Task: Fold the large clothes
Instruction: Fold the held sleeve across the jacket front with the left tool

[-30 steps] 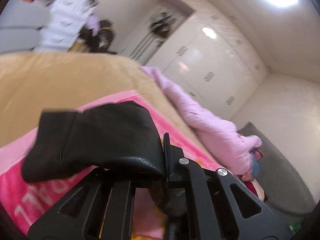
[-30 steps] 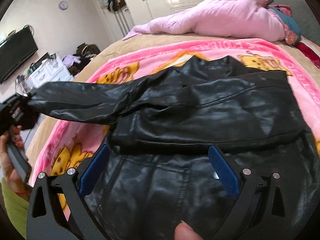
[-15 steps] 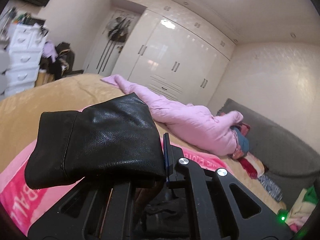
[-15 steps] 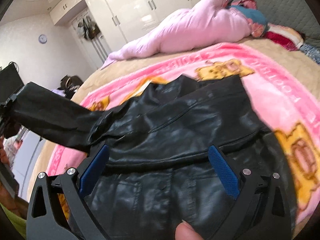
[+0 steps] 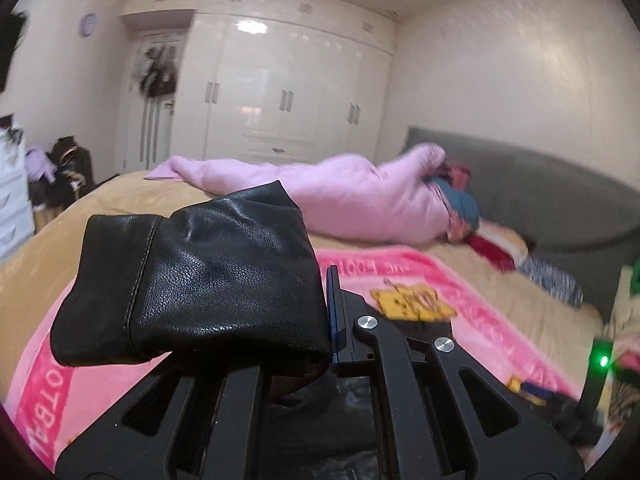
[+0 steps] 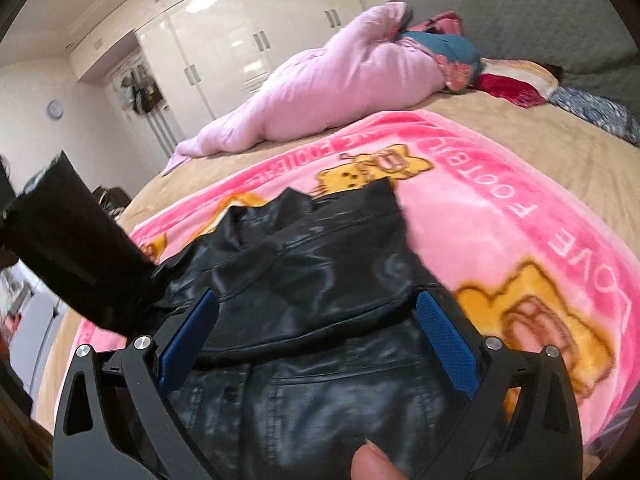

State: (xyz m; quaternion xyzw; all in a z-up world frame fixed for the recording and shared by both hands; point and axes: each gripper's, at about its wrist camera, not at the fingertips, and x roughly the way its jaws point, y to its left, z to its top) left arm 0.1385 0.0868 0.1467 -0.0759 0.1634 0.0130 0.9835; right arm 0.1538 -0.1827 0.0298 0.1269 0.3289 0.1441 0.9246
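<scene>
Left wrist: left gripper [image 5: 320, 320] raised level, clamping sleeve cuff [image 5: 192, 280].

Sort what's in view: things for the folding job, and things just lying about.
Job: black leather jacket; its sleeve, clamped in the left gripper; open right gripper.

Lying about: pink blanket, pink duvet, grey headboard, white wardrobe.

Jacket [image 6: 312, 304]: on the blanket [image 6: 520, 216], on the bed [image 6: 540, 140].
Quilt [image 6: 320, 92]: behind the blanket, along the bed's far edge.
Wardrobe [image 5: 280, 92]: behind the bed.
</scene>
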